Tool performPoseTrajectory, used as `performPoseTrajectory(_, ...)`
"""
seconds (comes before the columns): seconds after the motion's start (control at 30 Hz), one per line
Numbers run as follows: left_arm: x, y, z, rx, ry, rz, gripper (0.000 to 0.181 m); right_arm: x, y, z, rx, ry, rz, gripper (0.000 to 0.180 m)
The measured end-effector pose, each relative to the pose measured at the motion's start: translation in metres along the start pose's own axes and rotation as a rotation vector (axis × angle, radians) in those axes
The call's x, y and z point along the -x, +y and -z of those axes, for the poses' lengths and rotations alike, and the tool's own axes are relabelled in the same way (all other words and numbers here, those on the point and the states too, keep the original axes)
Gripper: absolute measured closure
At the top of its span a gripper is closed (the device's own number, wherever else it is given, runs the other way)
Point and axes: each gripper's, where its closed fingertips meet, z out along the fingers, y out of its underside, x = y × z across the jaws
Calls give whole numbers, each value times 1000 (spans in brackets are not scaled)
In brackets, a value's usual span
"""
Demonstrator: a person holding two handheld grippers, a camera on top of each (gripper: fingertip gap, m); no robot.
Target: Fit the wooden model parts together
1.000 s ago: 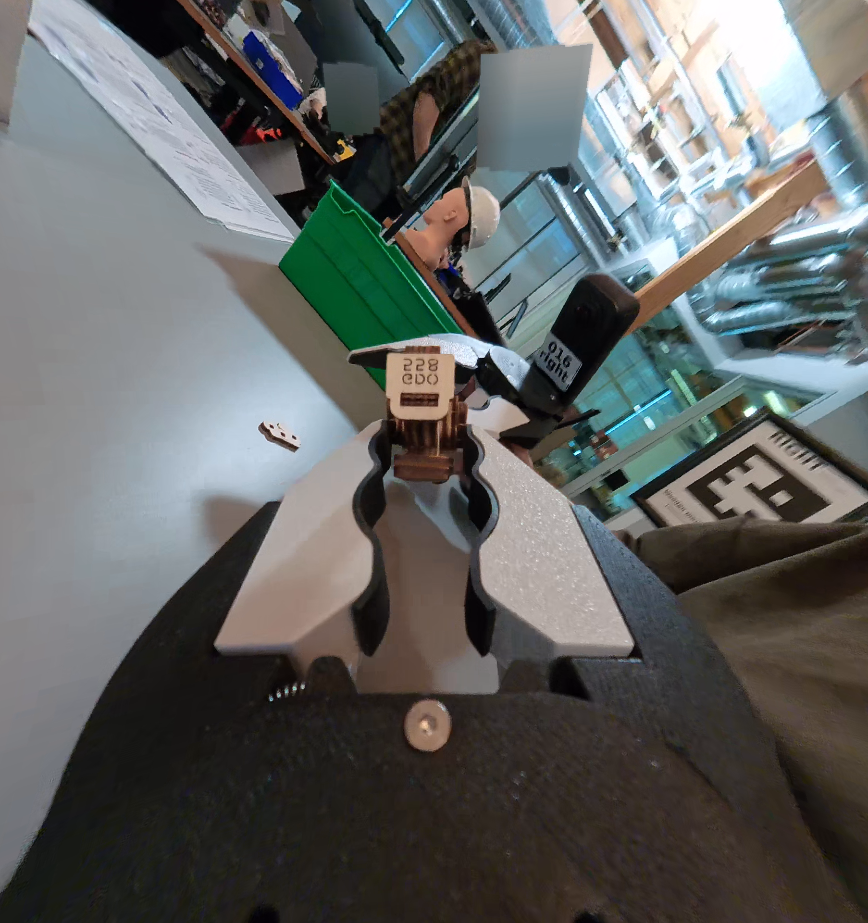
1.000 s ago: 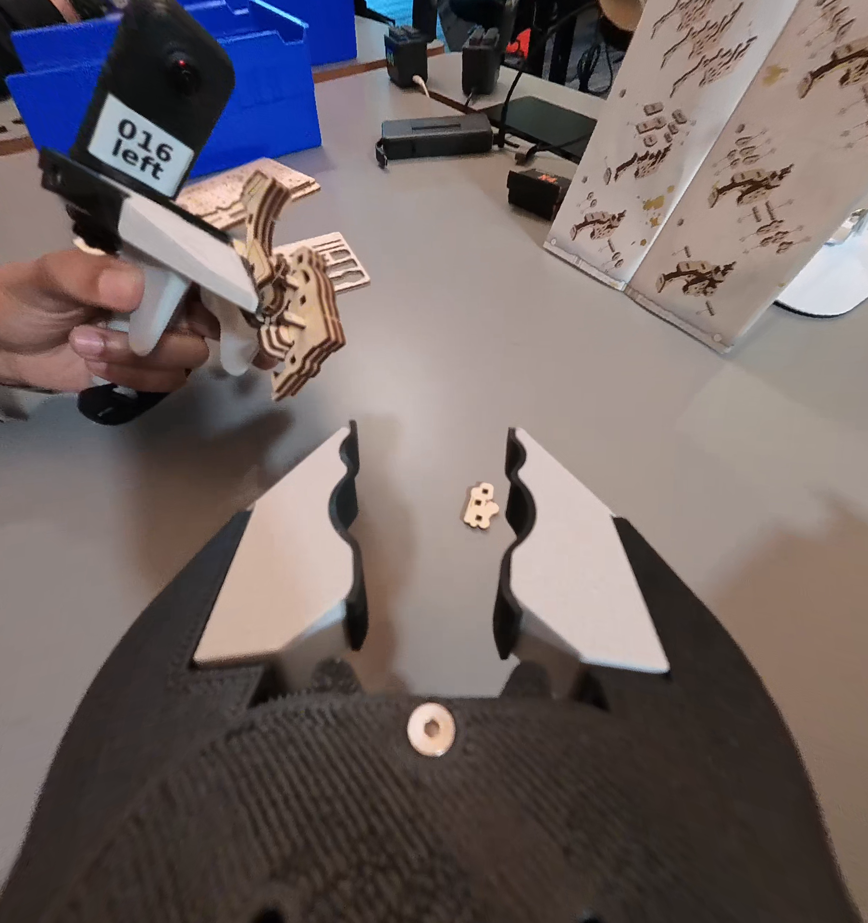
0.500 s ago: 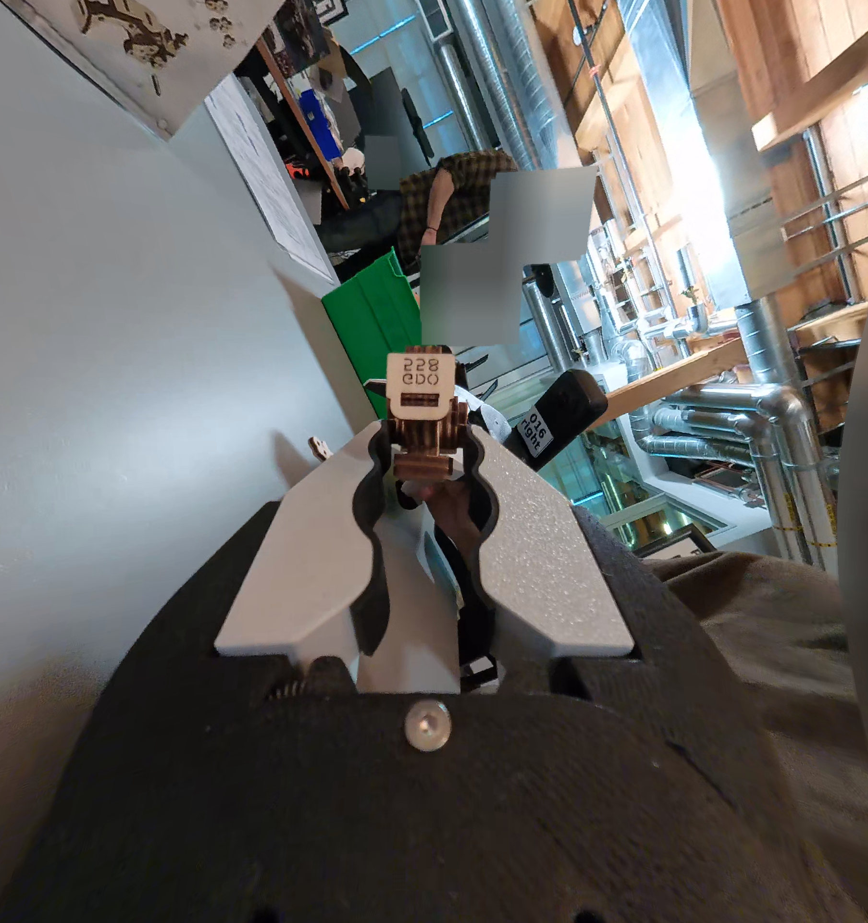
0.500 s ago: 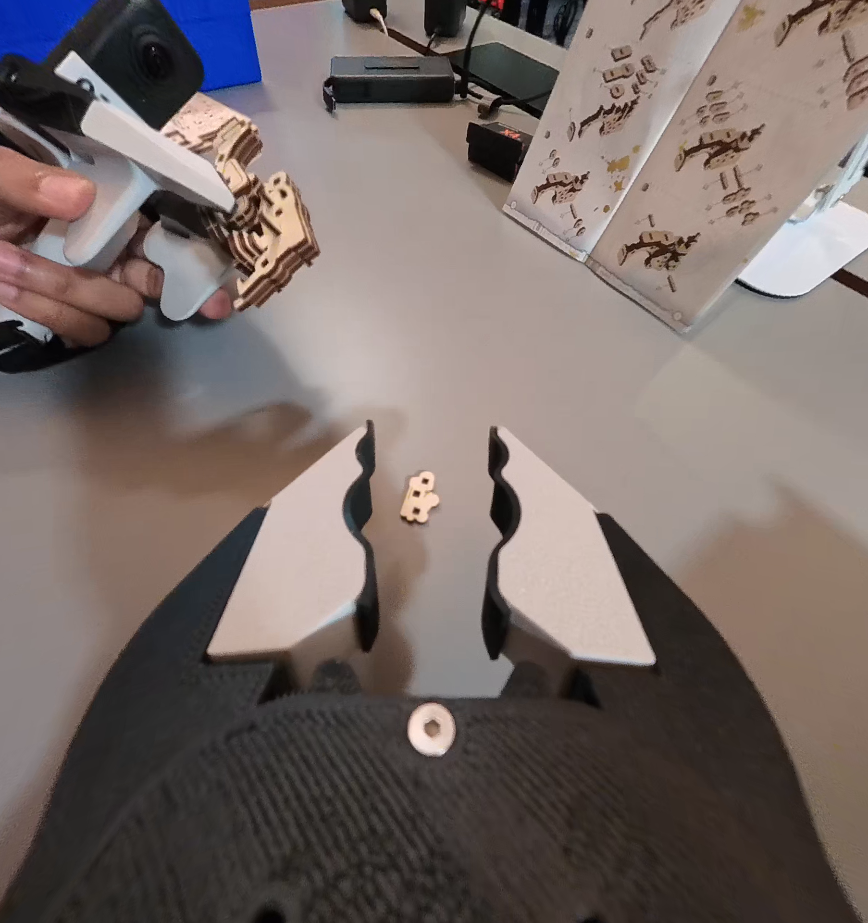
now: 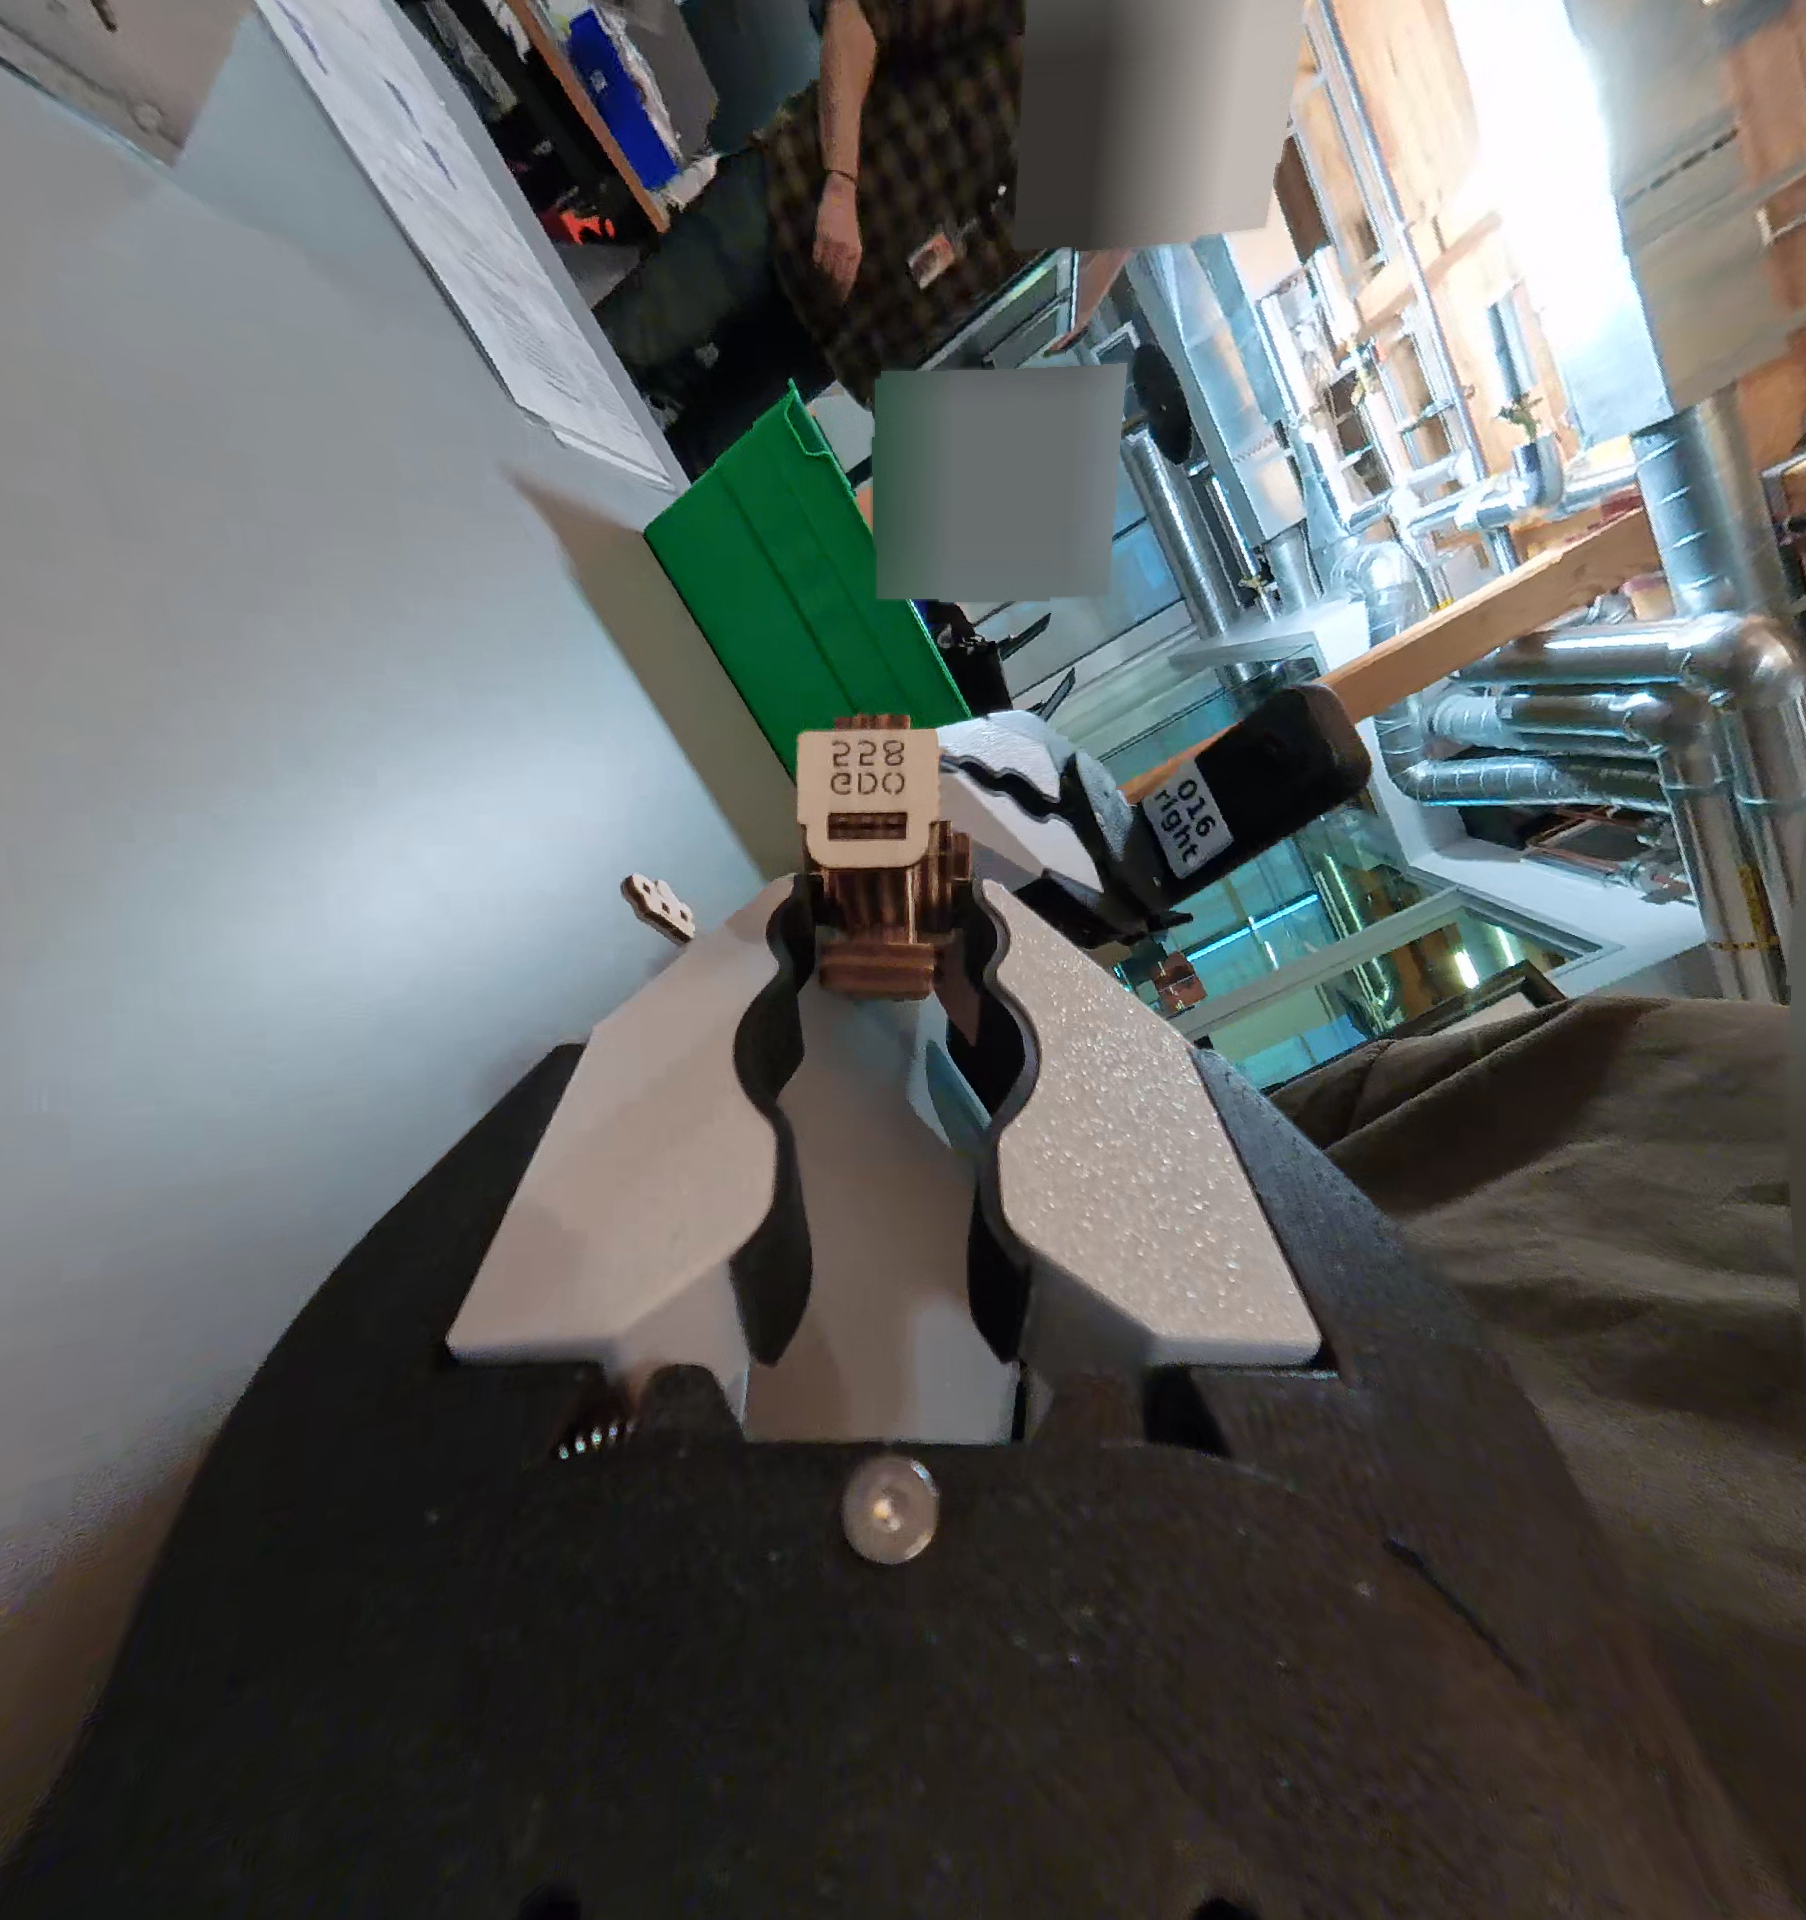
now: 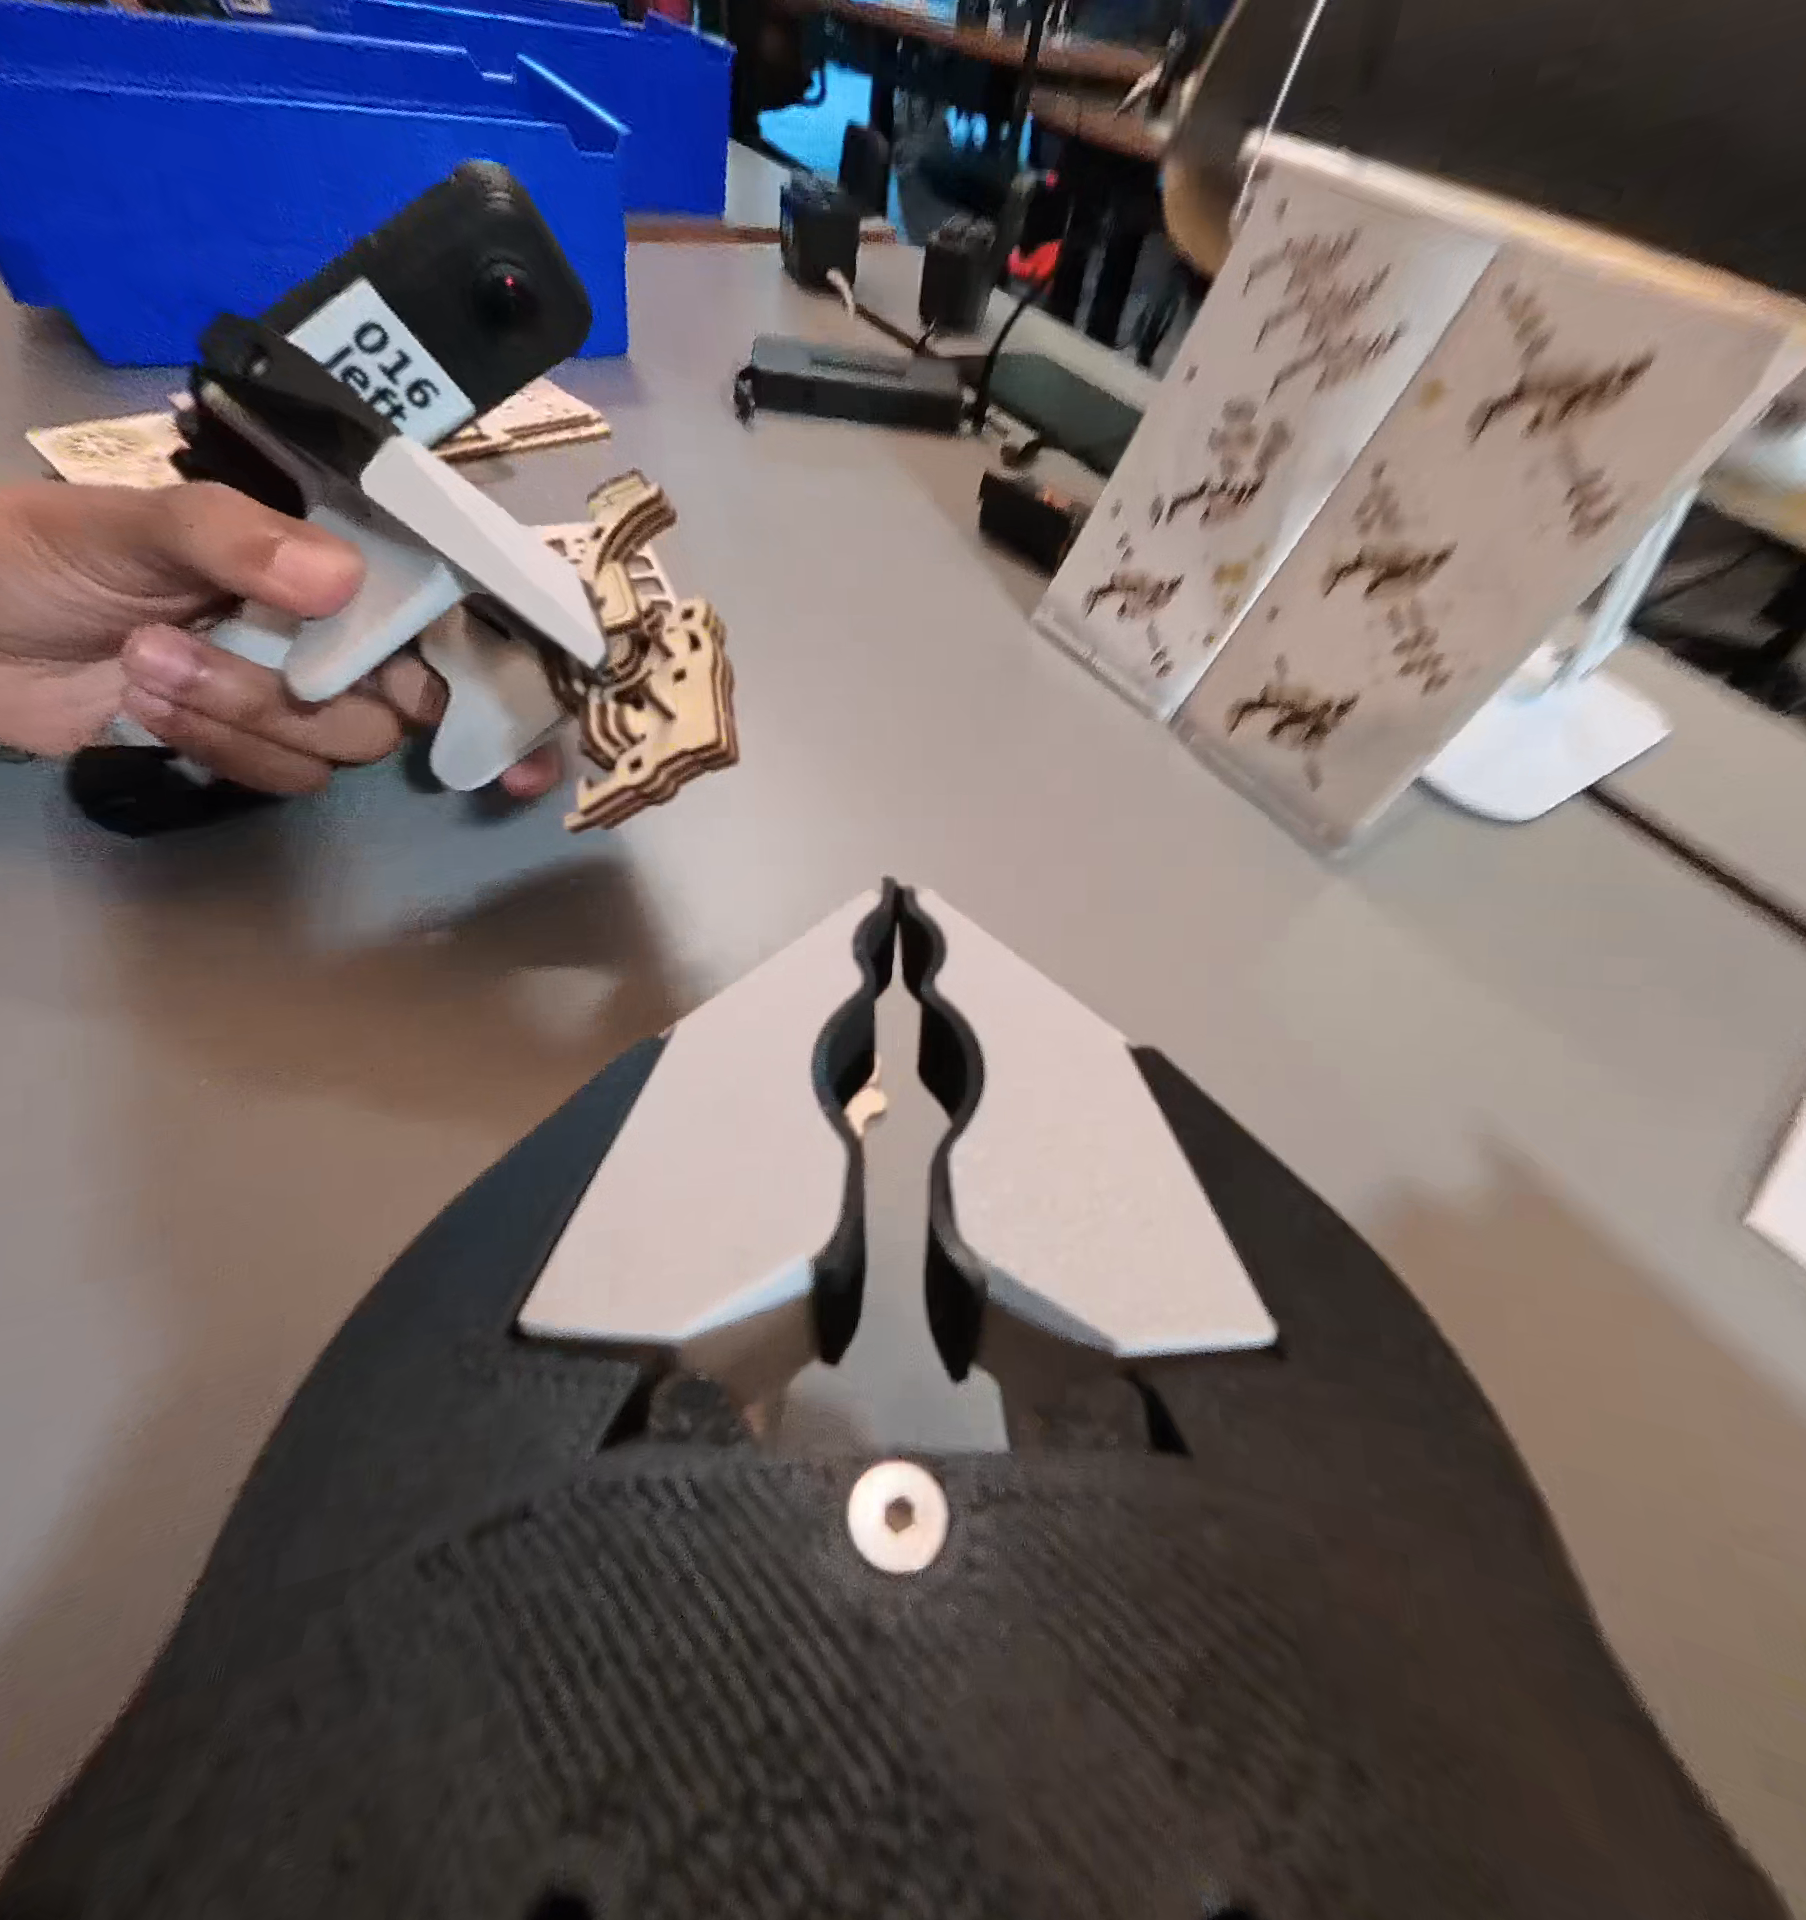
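Wooden model is clamped at the left claw's tips; the small loose piece lies beneath the right claw, whose tips meet on nothing, so pickup appears pending: reopen, lower, straddle it.

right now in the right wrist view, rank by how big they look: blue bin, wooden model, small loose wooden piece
1. blue bin
2. wooden model
3. small loose wooden piece, partly hidden by the right gripper

The bin is farthest, so truly largest.

Layered plywood model, matt grey table, textured plastic gripper fingers
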Motion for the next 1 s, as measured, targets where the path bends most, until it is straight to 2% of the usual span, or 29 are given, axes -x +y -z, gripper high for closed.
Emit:
performPoseTrajectory(0.07,-5,3,0,5,4,-11,156,-3,-6,3,-17,63,72,180)
performPoseTrajectory(0.17,-18,5,0,12,29,-44,156,-4,-13,6,-56,135,110,157)
performPoseTrajectory(0.33,-34,17,5,54,46,-90,156,7,-16,9,-77,128,93,127)
performPoseTrajectory(0.6,-37,23,1,64,109,18,156,0,-17,13,-102,145,31,133)
performPoseTrajectory(0.83,-36,21,3,69,88,-17,155,-5,-9,13,-85,120,-93,133)
performPoseTrajectory(1.0,-37,26,-1,95,113,26,155,-12,2,11,-51,103,-162,132)
